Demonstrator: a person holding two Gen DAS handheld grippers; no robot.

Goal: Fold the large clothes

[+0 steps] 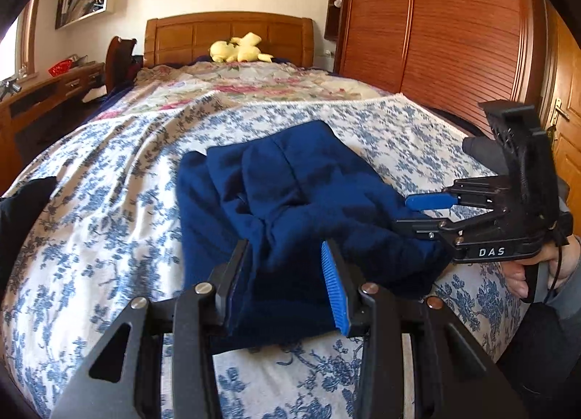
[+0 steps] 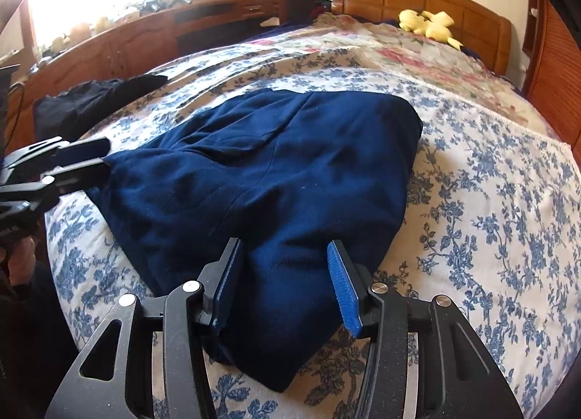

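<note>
navy garment (image 2: 254, 179) bunched, shape unclear, both grippers' grip unclear

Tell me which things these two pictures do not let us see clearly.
- Left wrist view: the near hem of the navy garment is hidden behind the left tool.
- Left wrist view: the black cloth is cut off by the left edge.
- Right wrist view: items on the wooden counter are washed out by window glare.
- Both views: whether either tool's pads press the fabric.
</note>
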